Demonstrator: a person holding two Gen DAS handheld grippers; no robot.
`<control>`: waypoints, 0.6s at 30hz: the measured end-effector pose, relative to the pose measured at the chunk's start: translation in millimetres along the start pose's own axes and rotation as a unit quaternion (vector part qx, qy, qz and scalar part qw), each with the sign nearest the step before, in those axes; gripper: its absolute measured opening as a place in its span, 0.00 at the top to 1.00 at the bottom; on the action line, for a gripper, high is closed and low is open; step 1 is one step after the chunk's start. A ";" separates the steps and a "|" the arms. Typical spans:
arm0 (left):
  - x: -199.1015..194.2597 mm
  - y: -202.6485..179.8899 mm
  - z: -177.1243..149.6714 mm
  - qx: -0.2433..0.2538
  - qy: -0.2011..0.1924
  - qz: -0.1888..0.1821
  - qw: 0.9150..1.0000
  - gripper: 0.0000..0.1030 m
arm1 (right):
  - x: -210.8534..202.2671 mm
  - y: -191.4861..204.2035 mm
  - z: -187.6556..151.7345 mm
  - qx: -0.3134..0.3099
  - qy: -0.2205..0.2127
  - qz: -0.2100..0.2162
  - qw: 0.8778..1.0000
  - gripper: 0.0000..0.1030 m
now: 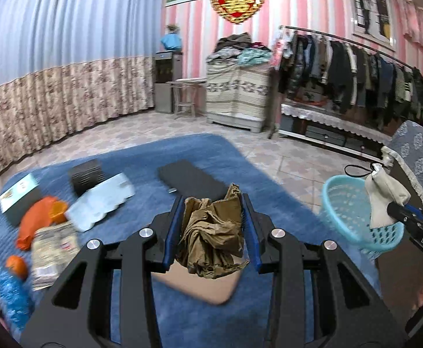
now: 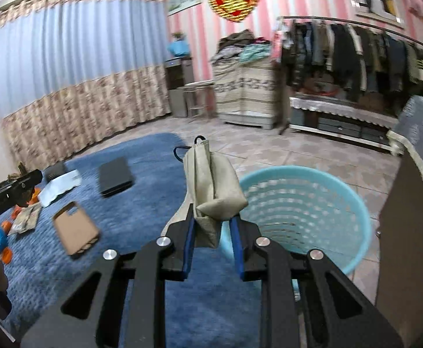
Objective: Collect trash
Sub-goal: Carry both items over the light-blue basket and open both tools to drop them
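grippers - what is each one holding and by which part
The left gripper clamps a crumpled brown paper wad across its middle. The right gripper pinches a beige cloth pouch by its lower end, beside the blue basket.

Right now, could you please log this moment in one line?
left gripper: holds paper | right gripper: holds pouch | basket: near
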State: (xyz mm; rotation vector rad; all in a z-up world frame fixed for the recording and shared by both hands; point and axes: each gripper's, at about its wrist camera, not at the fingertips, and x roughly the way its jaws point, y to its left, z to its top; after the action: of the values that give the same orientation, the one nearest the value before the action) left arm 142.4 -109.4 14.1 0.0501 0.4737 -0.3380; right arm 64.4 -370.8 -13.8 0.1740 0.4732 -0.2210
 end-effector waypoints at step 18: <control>68.9 -143.3 25.5 0.064 -0.011 -0.091 0.994 0.64 | 22.0 -83.2 32.4 0.022 -0.041 -0.067 0.997 0.78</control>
State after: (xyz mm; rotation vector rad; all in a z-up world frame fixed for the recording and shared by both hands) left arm 163.8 -268.9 9.7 0.1281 0.4362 -0.5475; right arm 76.7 -461.6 -5.2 0.1751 0.3990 -0.3677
